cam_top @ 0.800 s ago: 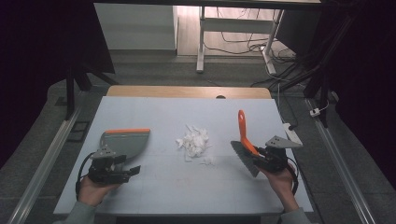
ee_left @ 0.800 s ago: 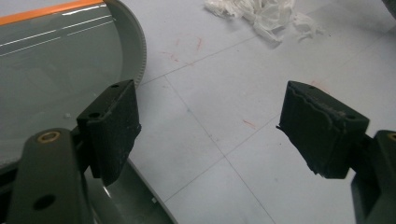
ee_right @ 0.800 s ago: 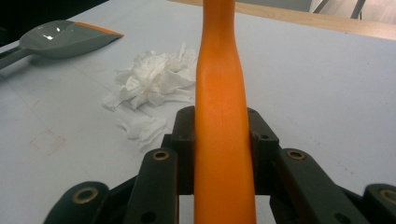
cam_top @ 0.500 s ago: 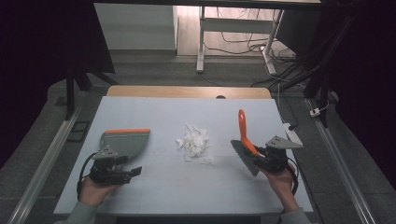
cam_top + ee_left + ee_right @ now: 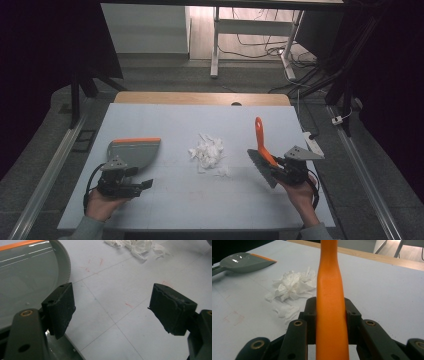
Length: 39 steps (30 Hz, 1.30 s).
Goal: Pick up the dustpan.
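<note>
2 grippers: left gripper (image 5: 142, 185) wide open by dustpan (image 5: 132, 152); right gripper (image 5: 329, 312) clamps brush (image 5: 262, 150).

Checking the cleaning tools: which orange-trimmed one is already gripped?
The brush, its orange handle clamped in the right claw. The dustpan lies free beside the open left claw.
</note>
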### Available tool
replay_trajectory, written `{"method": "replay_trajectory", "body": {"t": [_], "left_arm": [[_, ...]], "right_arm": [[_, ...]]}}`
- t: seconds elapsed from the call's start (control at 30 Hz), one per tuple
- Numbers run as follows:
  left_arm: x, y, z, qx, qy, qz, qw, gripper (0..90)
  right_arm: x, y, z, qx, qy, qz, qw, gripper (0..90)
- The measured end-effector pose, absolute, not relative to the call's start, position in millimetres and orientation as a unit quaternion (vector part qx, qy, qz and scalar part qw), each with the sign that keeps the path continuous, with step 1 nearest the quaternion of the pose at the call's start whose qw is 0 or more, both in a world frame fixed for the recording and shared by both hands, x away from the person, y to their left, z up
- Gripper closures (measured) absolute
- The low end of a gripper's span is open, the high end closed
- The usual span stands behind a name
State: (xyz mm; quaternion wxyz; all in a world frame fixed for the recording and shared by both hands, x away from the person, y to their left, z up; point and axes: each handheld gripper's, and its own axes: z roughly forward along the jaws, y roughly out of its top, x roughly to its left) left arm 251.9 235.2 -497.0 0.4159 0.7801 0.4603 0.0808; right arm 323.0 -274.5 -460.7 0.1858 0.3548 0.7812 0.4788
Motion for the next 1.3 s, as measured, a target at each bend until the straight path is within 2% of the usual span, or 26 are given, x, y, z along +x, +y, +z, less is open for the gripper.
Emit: {"method": "replay_trajectory", "body": {"t": [0.53, 0.8, 0.97, 1.0, 1.3], "left_arm": [[248, 234, -486, 0.789, 0.449, 0.096, 0.407, 22.1], [243, 231, -471, 0.788, 0.464, 0.104, 0.391, 22.7], [243, 229, -465, 0.777, 0.493, 0.110, 0.376, 22.4], [244, 231, -468, 0.760, 0.519, 0.111, 0.375, 22.4], [250, 242, -478, 0.747, 0.561, 0.117, 0.336, 20.4]], "right_arm": [[323, -273, -462, 0.354, 0.784, 0.473, 0.191, 69.4], [323, -274, -462, 0.354, 0.785, 0.472, 0.191, 69.4], [323, -276, -462, 0.356, 0.782, 0.477, 0.187, 69.4], [323, -276, -462, 0.357, 0.781, 0.478, 0.186, 69.4], [321, -274, -462, 0.349, 0.786, 0.473, 0.191, 69.4]]}}
